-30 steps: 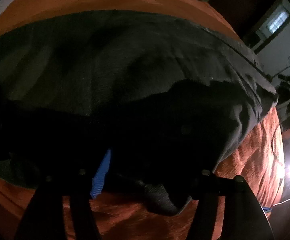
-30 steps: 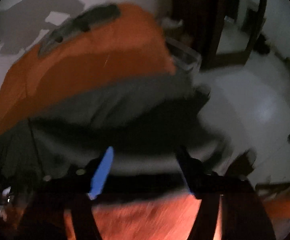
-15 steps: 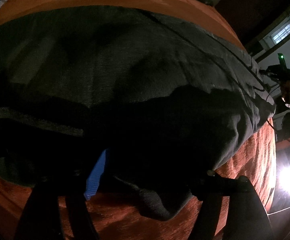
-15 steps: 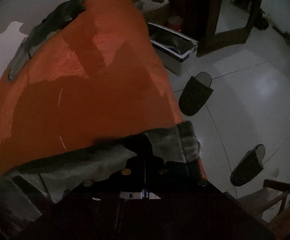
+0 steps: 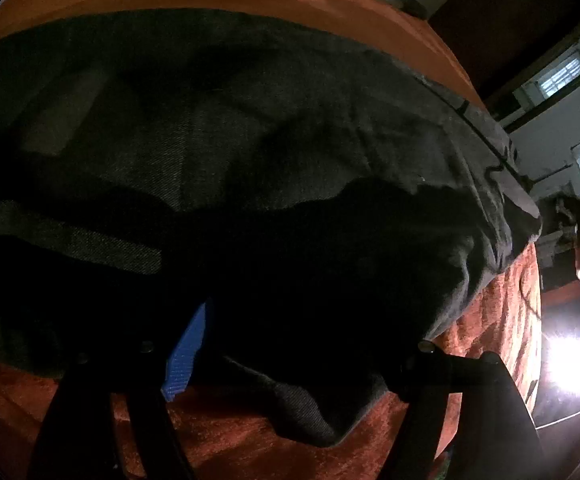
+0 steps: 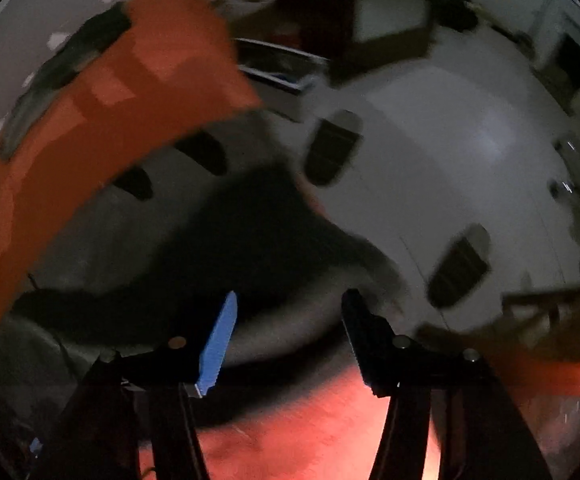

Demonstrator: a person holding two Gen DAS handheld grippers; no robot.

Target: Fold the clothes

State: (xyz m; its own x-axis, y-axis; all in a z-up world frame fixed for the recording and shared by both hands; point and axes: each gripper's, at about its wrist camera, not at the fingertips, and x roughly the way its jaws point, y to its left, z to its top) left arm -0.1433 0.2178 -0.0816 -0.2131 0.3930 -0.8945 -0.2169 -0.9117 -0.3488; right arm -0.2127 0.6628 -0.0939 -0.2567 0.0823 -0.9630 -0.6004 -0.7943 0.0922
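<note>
Both tongs, left (image 5: 290, 356) and right (image 6: 285, 340), are black, with round silver screws (one blue ribbed pad each).

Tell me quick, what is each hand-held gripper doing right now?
Left hand-held gripper: fingers spread open over the dark garment, gripping nothing.
Right hand-held gripper: open, holding nothing; the view is blurred.

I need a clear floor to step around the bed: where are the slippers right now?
In the right wrist view, two slippers lie apart on the pale floor, right of the orange bed and beyond the grey garment.
</note>
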